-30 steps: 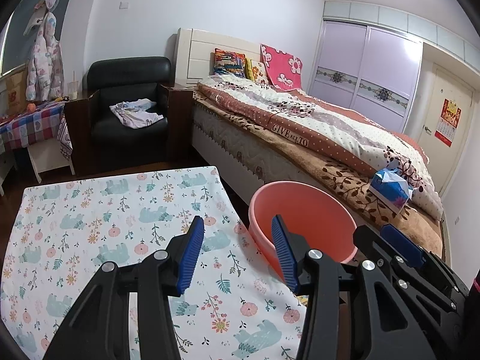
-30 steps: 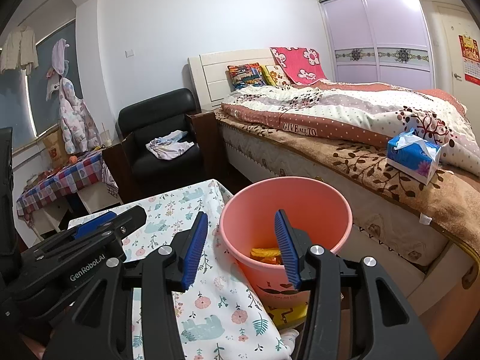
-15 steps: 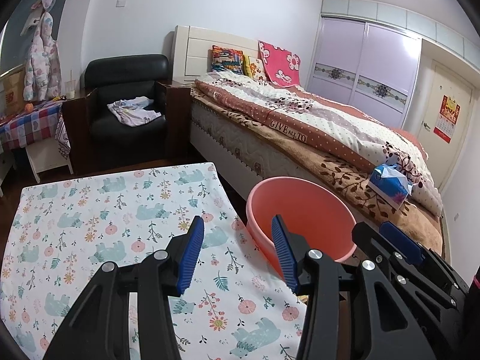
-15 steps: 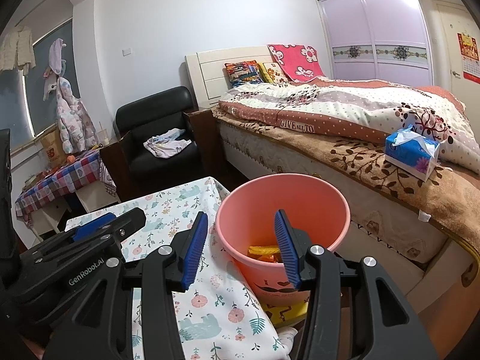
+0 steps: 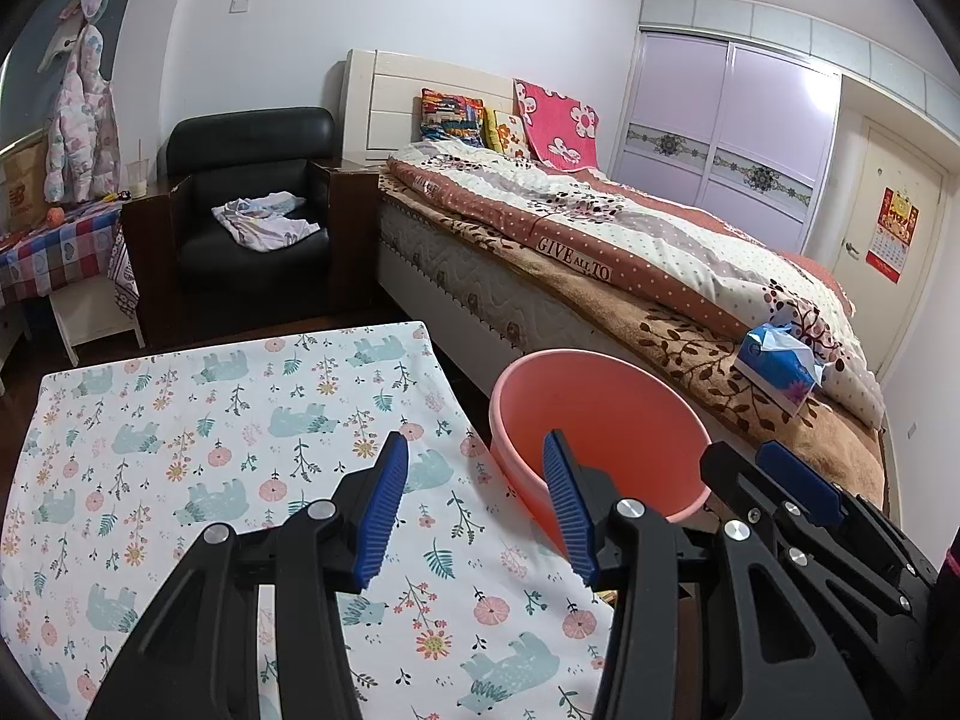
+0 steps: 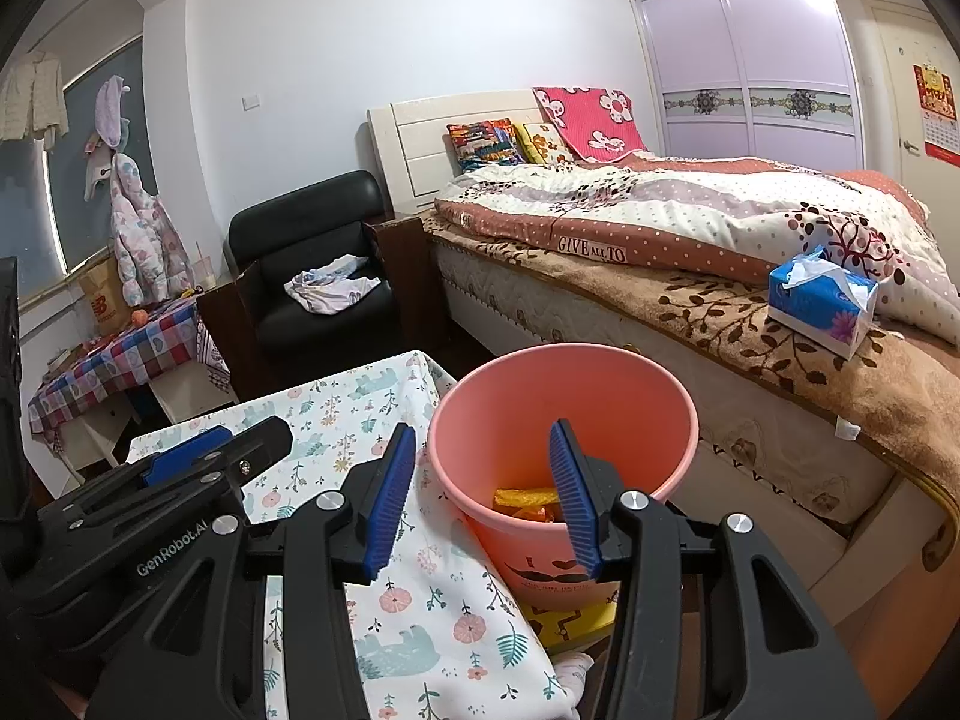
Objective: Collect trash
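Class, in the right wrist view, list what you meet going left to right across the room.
Checked tablecloth → black armchair → pink bucket → blue tissue box → red wall calendar.

The bucket [image 6: 564,420] stands on the floor between the cloth-covered table [image 5: 180,432] on its left and the bed [image 5: 630,276] on its right, just beside the table's right edge. Wrappers [image 6: 525,501] lie in the bucket's bottom. A tissue box [image 6: 822,306] sits on the bed's near edge. Farther back, left of the headboard, an armchair [image 5: 252,198] holds a crumpled garment [image 5: 264,219] — left of it, a second small table [image 5: 54,252]
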### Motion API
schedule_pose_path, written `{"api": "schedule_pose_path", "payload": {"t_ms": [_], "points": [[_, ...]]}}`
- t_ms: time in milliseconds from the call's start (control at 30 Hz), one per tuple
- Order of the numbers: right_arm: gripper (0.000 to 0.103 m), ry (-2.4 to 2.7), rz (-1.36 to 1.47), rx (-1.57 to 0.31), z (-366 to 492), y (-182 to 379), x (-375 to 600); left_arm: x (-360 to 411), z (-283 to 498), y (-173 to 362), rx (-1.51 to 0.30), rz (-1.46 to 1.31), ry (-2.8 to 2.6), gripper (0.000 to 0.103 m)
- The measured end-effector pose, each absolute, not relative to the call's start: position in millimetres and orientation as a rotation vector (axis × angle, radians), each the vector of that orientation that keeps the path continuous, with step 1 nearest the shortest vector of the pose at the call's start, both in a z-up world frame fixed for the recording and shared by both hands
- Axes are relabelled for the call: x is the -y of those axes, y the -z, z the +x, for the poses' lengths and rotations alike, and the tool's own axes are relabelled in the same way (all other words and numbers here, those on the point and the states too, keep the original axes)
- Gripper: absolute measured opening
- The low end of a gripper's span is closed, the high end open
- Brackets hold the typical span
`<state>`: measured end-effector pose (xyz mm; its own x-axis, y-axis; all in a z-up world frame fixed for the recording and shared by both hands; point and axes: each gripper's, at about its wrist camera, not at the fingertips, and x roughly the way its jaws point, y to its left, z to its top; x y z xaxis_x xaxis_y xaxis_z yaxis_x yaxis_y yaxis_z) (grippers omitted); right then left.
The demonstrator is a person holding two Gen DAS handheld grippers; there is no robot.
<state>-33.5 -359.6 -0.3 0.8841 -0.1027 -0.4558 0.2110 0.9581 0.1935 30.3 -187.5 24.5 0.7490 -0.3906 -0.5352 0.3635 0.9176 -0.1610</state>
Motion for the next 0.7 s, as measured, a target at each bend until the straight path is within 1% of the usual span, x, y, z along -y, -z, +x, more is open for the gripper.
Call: {"api": "schedule_pose_path", "payload": {"t_ms": [700], "points": [[0.047,0.187,0.231,-0.473,-32.9,6.8,358.4,187.0,28.7,-17.9,-0.609,-0.042,0.421,0.047]]}}
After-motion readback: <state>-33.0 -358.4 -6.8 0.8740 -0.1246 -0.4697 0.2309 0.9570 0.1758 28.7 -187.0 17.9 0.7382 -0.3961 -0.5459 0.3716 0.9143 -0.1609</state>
